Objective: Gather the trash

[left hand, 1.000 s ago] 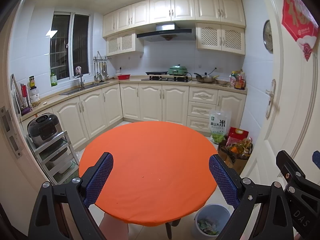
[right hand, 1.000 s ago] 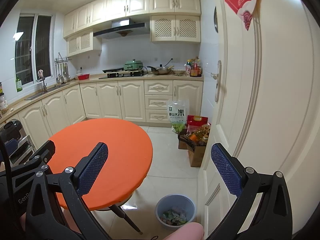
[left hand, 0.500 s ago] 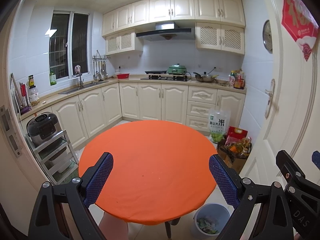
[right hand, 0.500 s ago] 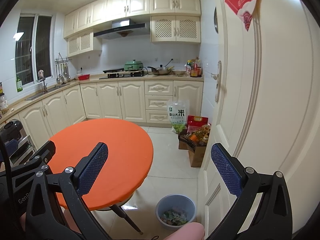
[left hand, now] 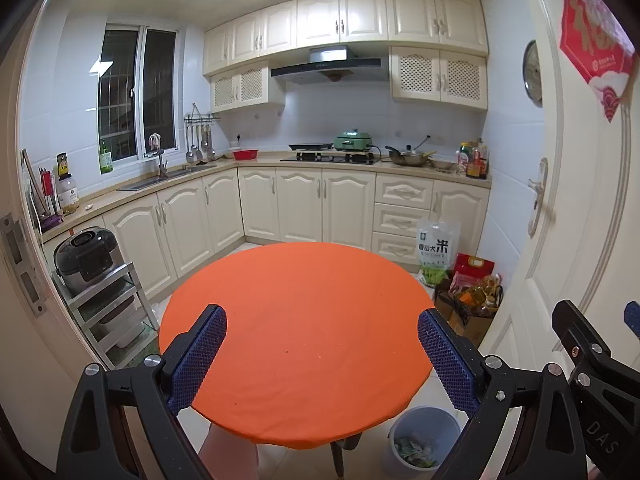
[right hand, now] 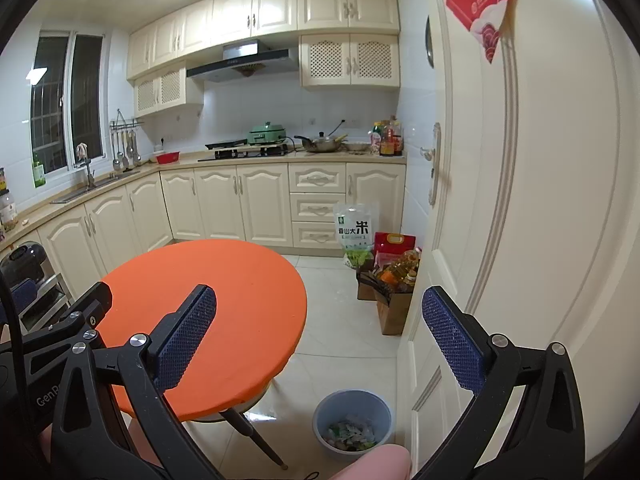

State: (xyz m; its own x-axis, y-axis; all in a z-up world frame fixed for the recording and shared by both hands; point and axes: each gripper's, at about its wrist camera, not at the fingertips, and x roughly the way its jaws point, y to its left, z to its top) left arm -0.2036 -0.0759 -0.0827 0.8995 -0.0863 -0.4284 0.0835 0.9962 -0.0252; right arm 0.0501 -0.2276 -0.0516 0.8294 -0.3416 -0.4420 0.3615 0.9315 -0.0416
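- My left tool (left hand: 322, 354) hangs over the near edge of the orange tabletop (left hand: 296, 304), fingers spread wide with nothing between them.
- My right tool (right hand: 320, 338) is just as wide apart and empty, held off the tabletop's right edge over the floor.
- The tabletop carries only a few tiny crumbs (left hand: 286, 351), too small to identify.
- The trash sits in the blue bin (right hand: 352, 424) on the floor, just beside the tabletop's near right edge, handy for dropping scraps.
- I judge the collecting is about finished, so both tools wait empty.
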